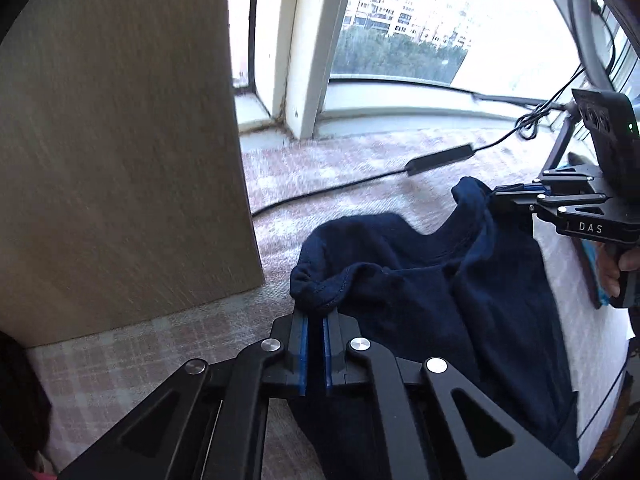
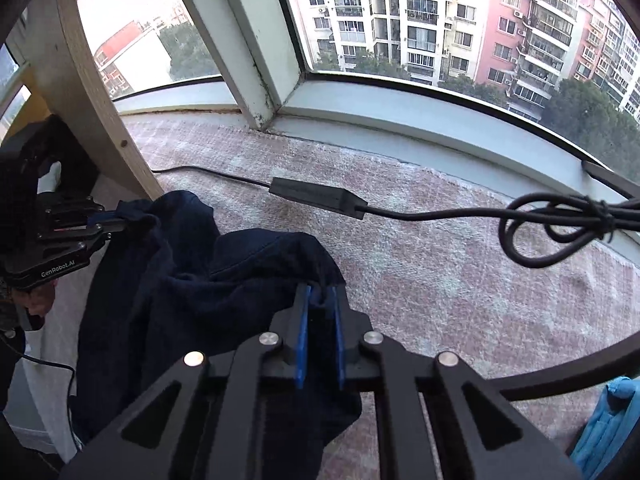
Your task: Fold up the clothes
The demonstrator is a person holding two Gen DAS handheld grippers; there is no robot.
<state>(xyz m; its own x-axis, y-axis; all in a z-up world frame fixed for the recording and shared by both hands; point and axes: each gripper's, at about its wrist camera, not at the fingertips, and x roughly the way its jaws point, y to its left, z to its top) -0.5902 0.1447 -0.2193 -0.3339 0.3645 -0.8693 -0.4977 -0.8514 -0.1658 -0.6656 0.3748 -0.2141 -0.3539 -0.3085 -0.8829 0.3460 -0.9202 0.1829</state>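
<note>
Right up close, my left gripper (image 1: 315, 314) pinches one bunched edge of the dark blue shirt (image 1: 440, 280). My right gripper (image 2: 320, 300) nips the other side. It hangs between them over the checked cloth (image 2: 440, 272) by the window (a black cable (image 2: 420, 214) lies far behind). I think I'm spreading it; next, lay it flat.
</note>
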